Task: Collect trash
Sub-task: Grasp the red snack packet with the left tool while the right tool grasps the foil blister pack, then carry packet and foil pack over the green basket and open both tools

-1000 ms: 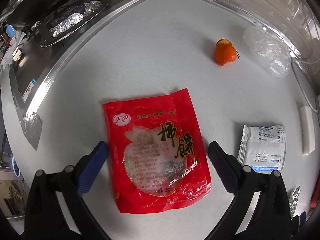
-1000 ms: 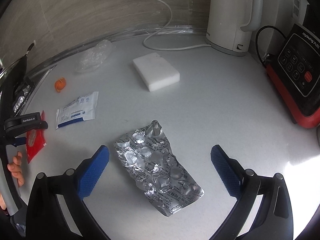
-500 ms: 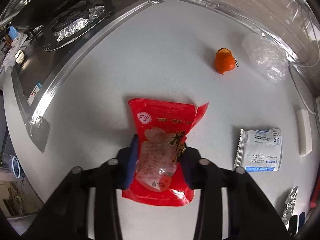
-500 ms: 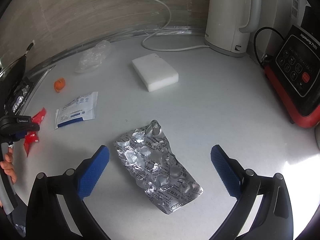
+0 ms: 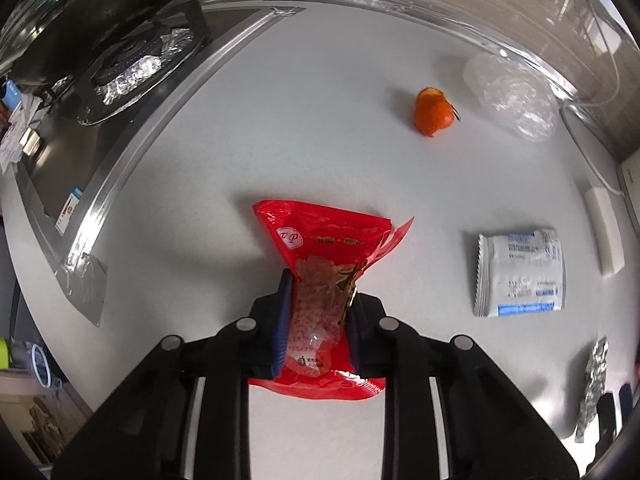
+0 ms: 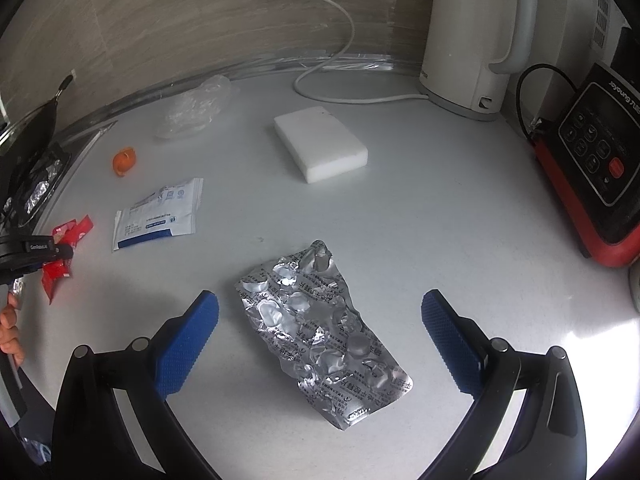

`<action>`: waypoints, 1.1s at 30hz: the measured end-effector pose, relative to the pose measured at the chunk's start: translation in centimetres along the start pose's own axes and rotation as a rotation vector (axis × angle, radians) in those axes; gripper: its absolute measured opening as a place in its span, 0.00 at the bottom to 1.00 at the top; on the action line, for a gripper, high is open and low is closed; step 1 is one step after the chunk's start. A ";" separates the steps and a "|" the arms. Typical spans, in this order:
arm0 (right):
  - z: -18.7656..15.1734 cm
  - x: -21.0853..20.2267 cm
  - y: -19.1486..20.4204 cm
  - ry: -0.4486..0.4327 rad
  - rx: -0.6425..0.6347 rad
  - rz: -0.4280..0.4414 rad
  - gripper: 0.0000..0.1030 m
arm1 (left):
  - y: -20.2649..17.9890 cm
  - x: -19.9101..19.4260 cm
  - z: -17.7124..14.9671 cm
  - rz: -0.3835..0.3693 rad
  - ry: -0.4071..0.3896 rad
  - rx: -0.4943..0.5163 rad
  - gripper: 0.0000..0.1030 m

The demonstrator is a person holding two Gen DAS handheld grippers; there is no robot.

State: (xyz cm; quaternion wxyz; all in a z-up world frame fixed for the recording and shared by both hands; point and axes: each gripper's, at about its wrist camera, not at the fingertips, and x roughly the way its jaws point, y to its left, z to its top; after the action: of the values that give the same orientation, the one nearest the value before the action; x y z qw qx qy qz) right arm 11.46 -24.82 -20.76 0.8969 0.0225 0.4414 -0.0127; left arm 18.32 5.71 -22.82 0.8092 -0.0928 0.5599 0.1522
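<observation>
Two claws: left claw (image 5: 316,312) pinches the red wrapper (image 5: 328,248); right claw (image 6: 320,324) gapes, straddling the foil blister pack (image 6: 324,328) on the bench (image 6: 440,220).

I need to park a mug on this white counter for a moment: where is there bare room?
Bare counter lies between the white foam block and the red-and-black cooker, in front of the white kettle. Crowded: the left side, with the orange peel, white-and-blue sachet, clear plastic wrap and crumpled silver blister sheet.
</observation>
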 end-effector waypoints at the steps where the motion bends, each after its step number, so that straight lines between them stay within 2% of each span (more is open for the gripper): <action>1: 0.0 0.1 0.0 0.002 -0.001 0.001 0.98 | -0.1 -0.1 -0.1 -0.005 0.002 0.011 0.22; 6: 0.0 1.3 0.7 0.025 -0.040 0.021 0.98 | -0.7 -0.8 -0.9 -0.035 0.000 0.051 0.22; 12: -0.3 2.3 1.2 0.045 -0.102 -0.002 0.95 | -0.9 -1.0 -1.0 -0.050 -0.006 0.077 0.22; 13: -0.3 2.4 1.2 0.048 -0.106 -0.003 0.92 | -0.8 -1.1 -1.0 -0.046 -0.010 0.080 0.22; 15: -0.4 2.8 1.1 0.072 -0.110 0.003 0.75 | -0.7 -1.1 -1.0 -0.044 -0.013 0.079 0.22; 17: -0.6 3.3 1.0 0.105 -0.106 0.012 0.64 | -0.7 -1.2 -1.1 -0.047 -0.009 0.077 0.22; 20: -0.8 3.0 0.8 0.101 -0.095 0.016 0.53 | -0.5 -1.2 -1.1 -0.048 -0.010 0.077 0.22; 28: -1.0 2.2 1.4 0.079 -0.062 0.035 0.50 | -0.2 -1.8 -1.3 -0.058 -0.022 0.087 0.22; 33: -1.6 -0.3 3.2 0.045 -0.065 0.043 0.50 | 0.3 -3.5 -1.9 -0.093 -0.043 0.125 0.22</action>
State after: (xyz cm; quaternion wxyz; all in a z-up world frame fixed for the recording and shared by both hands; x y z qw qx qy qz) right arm 10.13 -21.55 -21.36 0.8870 0.0030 0.4613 0.0216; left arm 15.44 4.87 -20.22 0.8313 -0.0645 0.5461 0.0812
